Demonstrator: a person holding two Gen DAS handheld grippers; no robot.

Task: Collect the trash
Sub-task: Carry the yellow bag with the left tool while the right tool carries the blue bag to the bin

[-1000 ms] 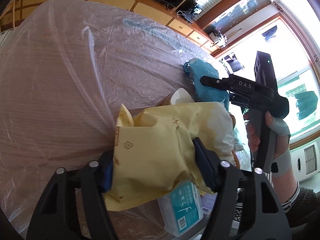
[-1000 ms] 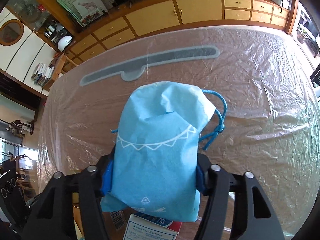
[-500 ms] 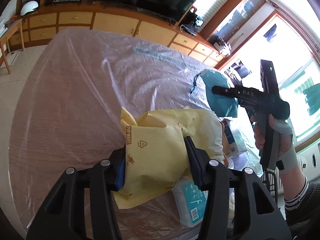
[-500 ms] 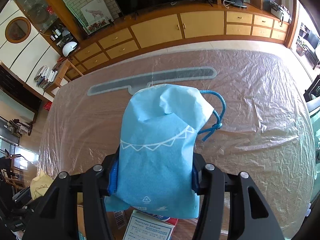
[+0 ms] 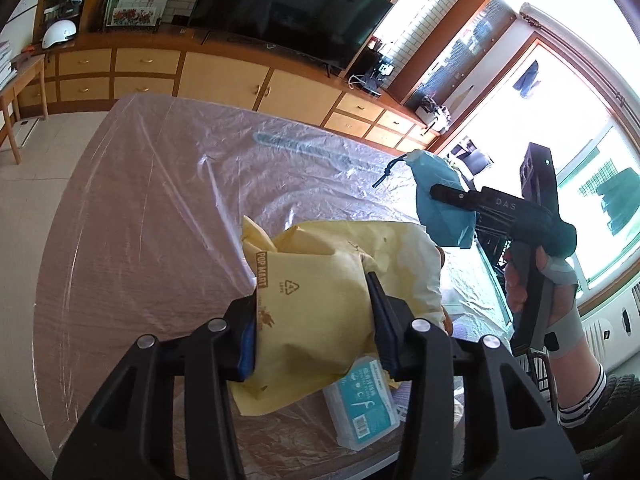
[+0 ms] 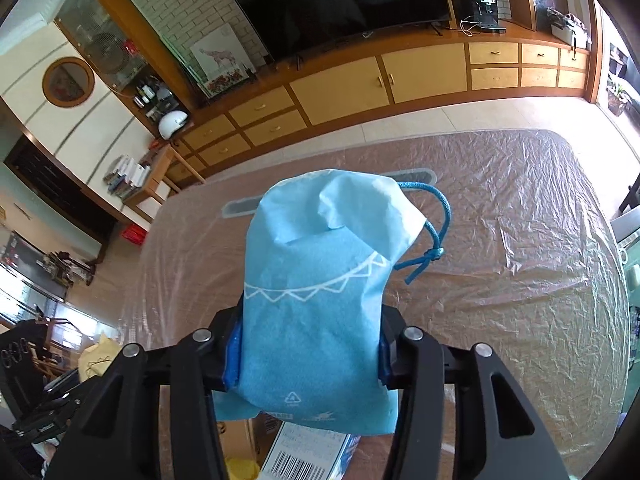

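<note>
The left gripper (image 5: 312, 332) clamps a yellow bag (image 5: 320, 304) between its fingers, the bag bulging forward past the tips. Just below the right finger lies a teal box (image 5: 362, 404) on the table (image 5: 140, 220). Ahead and to the right, the right gripper (image 5: 452, 196) shows from the side, carrying a blue bag (image 5: 438, 204).

In the right view, the right gripper (image 6: 310, 354) pinches the blue bag (image 6: 320, 292) between both fingers; its cord (image 6: 432, 236) hangs off the right side. A barcoded box (image 6: 308, 456) sits beneath the fingers, the film-covered table (image 6: 520, 240) beyond.
</note>
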